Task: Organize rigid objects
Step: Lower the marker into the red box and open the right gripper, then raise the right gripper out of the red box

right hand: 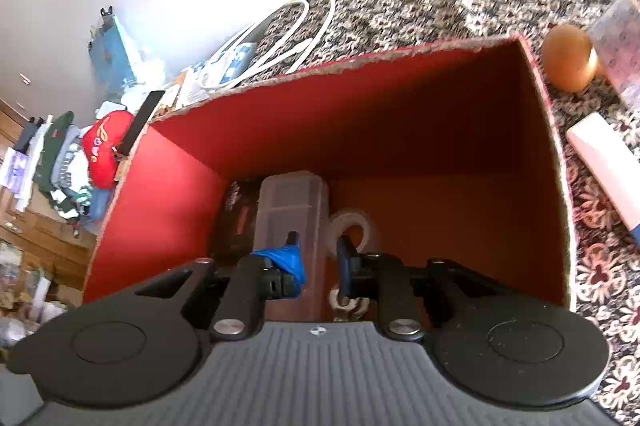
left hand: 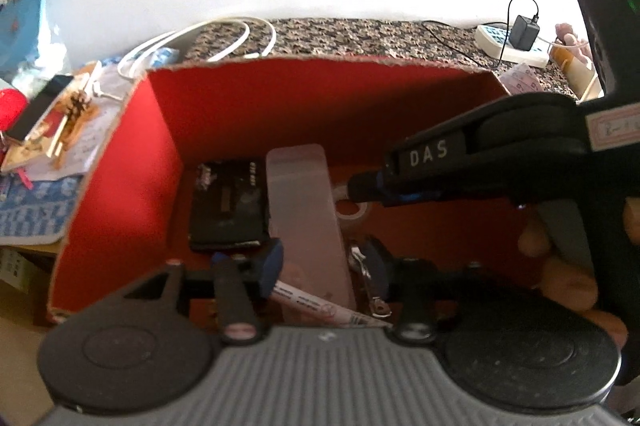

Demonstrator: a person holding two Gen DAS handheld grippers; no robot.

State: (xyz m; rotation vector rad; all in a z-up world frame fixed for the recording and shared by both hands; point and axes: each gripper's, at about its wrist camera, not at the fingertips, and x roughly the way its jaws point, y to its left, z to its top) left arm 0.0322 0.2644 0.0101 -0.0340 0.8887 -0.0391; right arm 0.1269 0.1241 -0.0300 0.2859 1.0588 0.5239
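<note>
A red cardboard box [left hand: 132,162] stands open on a patterned cloth; it also shows in the right wrist view [right hand: 160,198]. Inside lie a black case [left hand: 228,206], a clear plastic box [left hand: 306,214] and a tape roll [left hand: 352,204]. My left gripper [left hand: 326,266] hangs over the box, its jaws apart around the clear box, with a white pen-like stick [left hand: 320,304] and a metal tool [left hand: 366,278] close below. My right gripper [right hand: 320,264] is open and empty inside the box, above the clear plastic box [right hand: 292,210] and tape roll [right hand: 354,224]. It reaches in from the right in the left wrist view [left hand: 362,186].
White cable [left hand: 224,42] and papers [left hand: 48,146] lie left of the box. A power strip with charger [left hand: 516,40] sits far right. In the right wrist view an orange ball [right hand: 570,56], a white tube [right hand: 608,162] and a red cushion [right hand: 106,150] flank the box.
</note>
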